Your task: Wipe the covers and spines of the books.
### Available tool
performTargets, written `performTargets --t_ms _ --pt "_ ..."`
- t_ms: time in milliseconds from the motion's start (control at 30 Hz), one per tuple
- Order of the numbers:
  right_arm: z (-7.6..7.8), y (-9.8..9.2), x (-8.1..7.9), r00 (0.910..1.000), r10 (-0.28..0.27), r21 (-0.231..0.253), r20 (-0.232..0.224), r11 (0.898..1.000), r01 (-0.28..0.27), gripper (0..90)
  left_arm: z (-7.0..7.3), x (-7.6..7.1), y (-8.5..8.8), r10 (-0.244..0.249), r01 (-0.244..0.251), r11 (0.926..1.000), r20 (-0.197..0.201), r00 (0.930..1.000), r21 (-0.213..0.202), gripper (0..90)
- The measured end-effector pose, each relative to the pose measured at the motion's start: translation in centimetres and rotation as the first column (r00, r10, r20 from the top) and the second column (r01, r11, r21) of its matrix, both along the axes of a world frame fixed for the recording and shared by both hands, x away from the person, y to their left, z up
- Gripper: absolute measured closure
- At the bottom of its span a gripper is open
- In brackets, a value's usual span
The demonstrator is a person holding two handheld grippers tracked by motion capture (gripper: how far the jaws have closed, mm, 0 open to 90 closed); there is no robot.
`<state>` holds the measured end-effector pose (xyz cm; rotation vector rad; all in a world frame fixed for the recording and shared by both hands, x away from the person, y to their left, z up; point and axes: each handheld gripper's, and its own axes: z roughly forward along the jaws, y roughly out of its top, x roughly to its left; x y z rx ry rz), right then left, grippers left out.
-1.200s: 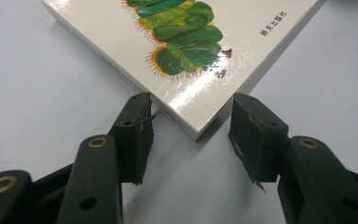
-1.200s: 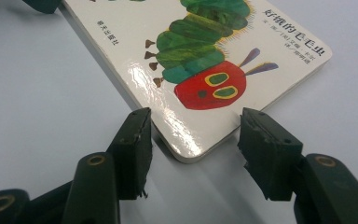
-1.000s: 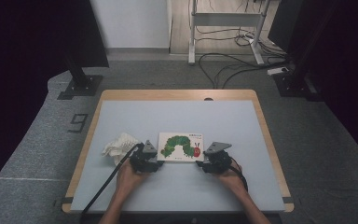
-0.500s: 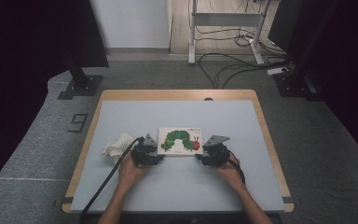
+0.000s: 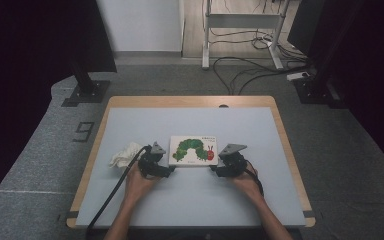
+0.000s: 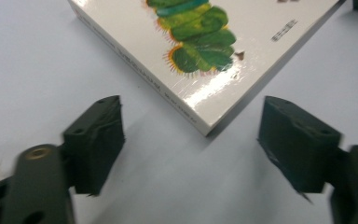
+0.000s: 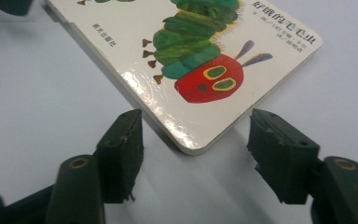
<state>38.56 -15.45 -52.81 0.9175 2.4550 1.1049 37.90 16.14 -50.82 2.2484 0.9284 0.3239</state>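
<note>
A white board book [image 5: 194,150] with a green caterpillar on its cover lies flat in the middle of the table. My left gripper [image 5: 168,168] sits at its near left corner. In the left gripper view the jaws [image 6: 191,123] stand wide on either side of the book's corner [image 6: 200,56] without touching it; they have just been opening. My right gripper [image 5: 214,168] is at the near right corner. Its jaws [image 7: 196,128] flank the rounded corner of the book [image 7: 191,60] with gaps on both sides, and have also just been opening.
A crumpled white cloth [image 5: 125,154] lies left of the left gripper. The table [image 5: 190,101] has a wooden rim around a pale blue top. A black cable [image 5: 110,200] trails from the left gripper to the near edge.
The book lies slightly farther from the person than a second ago. Both grippers have stayed at its near corners.
</note>
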Motion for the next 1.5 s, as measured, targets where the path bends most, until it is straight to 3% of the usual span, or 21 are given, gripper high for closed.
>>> performTargets --t_ms 267,400,633,867,1100,1267,1400,1500 --pt "1.4 -0.6 -1.1 0.9997 0.024 0.032 0.007 0.999 -0.025 16.3 1.2 -2.7 0.8 -0.036 0.036 0.9991 0.016 0.9992 -0.024 7.9" --pt "2.3 -1.1 -1.9 0.9993 0.035 0.037 0.015 0.999 -0.036 12.6 1.6 -4.0 1.2 -0.042 0.042 0.9991 0.021 0.9989 -0.006 0.0" --pt "3.5 -2.6 -3.5 0.9987 0.03 0.027 0.043 0.999 -0.031 0.0 2.5 -6.9 2.4 -0.059 0.059 0.9982 0.057 0.9966 -0.006 0.0" --pt "4.1 -5.6 -5.3 0.9983 -0.003 0.032 0.059 0.999 0.001 0.0 2.3 -8.8 3.0 -0.074 0.074 0.9973 0.066 0.9951 0.004 0.0" --pt "3.2 -8.6 -6.8 0.9967 -0.062 0.01 0.053 0.998 0.062 0.0 0.5 -9.6 3.1 -0.075 0.074 0.9966 0.05 0.9959 0.037 0.0" --pt "1.1 -9.7 -7.2 0.9949 -0.096 -0.036 0.03 0.995 0.097 0.0 -1.3 -9.4 3.3 -0.058 0.057 0.9965 0.02 0.9981 0.061 0.0" --pt "-0.6 -10.0 -7.2 0.995 -0.1 -0.063 -0.001 0.993 0.099 0.0 -1.9 -9.0 3.6 -0.043 0.043 0.9987 -0.008 0.999 0.028 0.0" --pt "-0.7 -10.2 -7.1 0.993 -0.117 -0.038 -0.015 0.992 0.117 0.0 -2.0 -9.0 3.5 -0.035 0.035 0.999 -0.007 0.9994 0.026 0.0"
